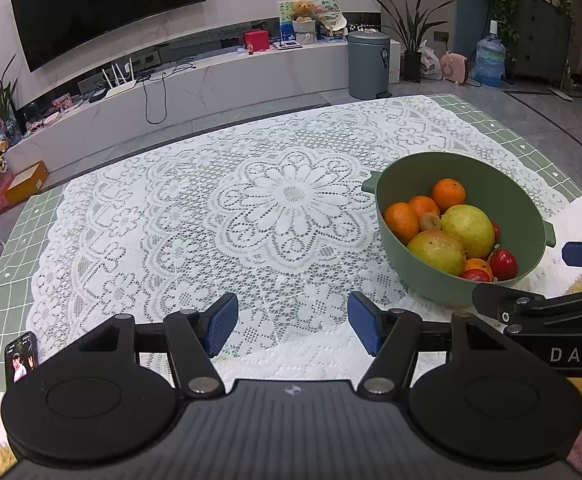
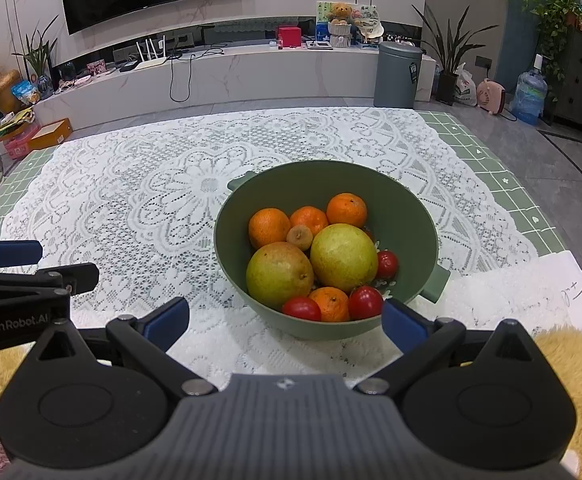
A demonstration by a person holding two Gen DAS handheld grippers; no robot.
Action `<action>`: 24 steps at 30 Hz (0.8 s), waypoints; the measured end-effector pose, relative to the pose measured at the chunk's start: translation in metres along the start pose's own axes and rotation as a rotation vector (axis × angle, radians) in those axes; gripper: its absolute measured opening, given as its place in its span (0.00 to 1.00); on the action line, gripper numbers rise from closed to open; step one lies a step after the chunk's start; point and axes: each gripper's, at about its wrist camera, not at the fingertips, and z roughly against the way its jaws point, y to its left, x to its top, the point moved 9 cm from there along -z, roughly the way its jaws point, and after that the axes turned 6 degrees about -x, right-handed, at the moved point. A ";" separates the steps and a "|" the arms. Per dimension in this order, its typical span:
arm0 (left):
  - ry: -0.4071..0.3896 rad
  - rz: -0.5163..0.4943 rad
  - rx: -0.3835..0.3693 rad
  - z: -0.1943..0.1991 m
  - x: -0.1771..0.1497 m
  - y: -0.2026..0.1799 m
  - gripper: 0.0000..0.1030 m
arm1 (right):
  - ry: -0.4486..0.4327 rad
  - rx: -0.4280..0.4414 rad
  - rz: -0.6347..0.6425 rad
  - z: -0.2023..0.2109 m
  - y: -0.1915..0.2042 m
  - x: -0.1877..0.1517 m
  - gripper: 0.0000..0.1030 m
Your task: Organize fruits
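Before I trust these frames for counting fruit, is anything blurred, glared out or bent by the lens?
Both views are sharp and evenly lit. Left wrist: fisheye bows the TV, and the bowl sits off to the right. Right wrist: bowl is centred, the fruit shows only soft highlights, and the corners are dark.

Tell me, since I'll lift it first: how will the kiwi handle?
The kiwi looks small and light. Wedged between oranges and pears, it probably won't roll until freed. Its fuzzy skin should grip well; likely soft, so squeeze gently.
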 end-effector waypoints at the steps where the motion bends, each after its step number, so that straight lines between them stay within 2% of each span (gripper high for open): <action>1: 0.000 0.000 0.000 0.000 0.000 0.000 0.72 | 0.001 0.000 0.000 0.000 0.000 0.000 0.96; 24: 0.000 0.000 -0.002 0.001 0.000 0.000 0.72 | 0.014 0.007 0.015 -0.002 0.004 -0.001 0.96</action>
